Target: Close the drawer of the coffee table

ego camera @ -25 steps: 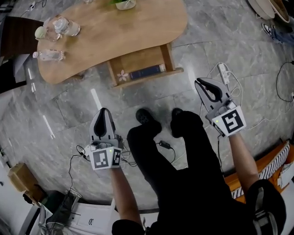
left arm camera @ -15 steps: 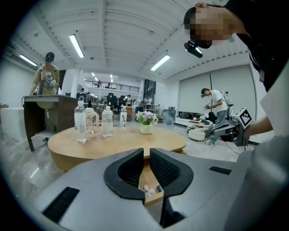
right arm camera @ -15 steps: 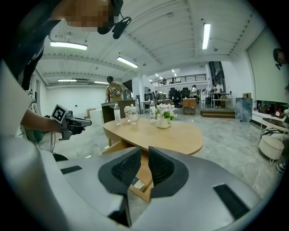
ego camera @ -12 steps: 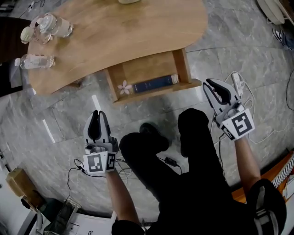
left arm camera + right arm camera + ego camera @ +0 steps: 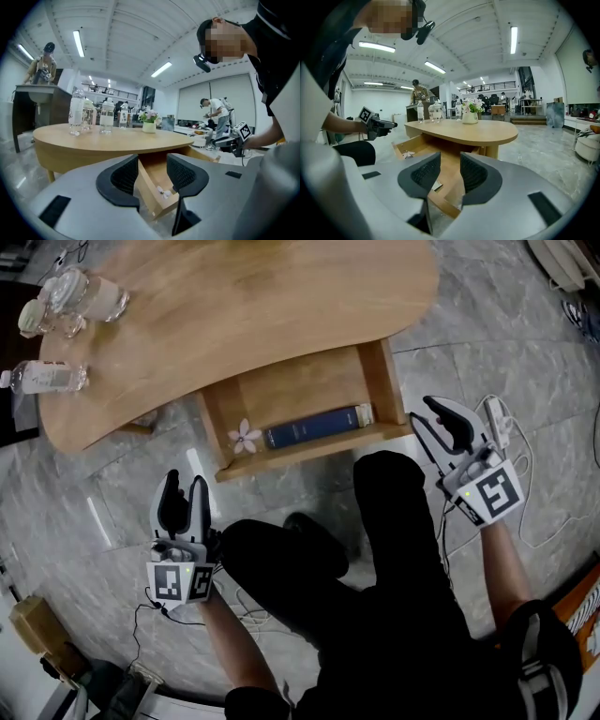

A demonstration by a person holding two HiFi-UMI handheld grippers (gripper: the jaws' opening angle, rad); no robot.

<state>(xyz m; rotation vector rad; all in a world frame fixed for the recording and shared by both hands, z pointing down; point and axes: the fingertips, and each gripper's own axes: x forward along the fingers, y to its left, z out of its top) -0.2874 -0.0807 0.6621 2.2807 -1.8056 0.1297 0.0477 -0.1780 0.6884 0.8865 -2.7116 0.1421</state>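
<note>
The wooden coffee table [image 5: 234, 315] has its drawer [image 5: 309, 451] pulled out toward me. Inside lie a dark blue book [image 5: 314, 426] and a white flower [image 5: 246, 437]. My left gripper [image 5: 185, 488] hovers near the drawer's front left corner, apart from it. My right gripper [image 5: 427, 416] is beside the front right corner. Both jaws have just been opening and hold nothing. The left gripper [image 5: 152, 171] looks at the drawer's [image 5: 157, 194] corner through its gap. The right gripper [image 5: 450, 171] faces the drawer's [image 5: 443, 199] other corner.
Water bottles [image 5: 42, 376] and glasses [image 5: 75, 296] stand on the table's far left. A power strip with cables [image 5: 497, 413] lies on the marble floor by my right gripper. The person's black-clad legs [image 5: 375, 549] are between the grippers. A cardboard box [image 5: 37, 634] sits at lower left.
Both grippers have sunk lower and come nearer the drawer front. Both pairs of jaws, shut before, now stand apart. The person has crouched closer to the table.
</note>
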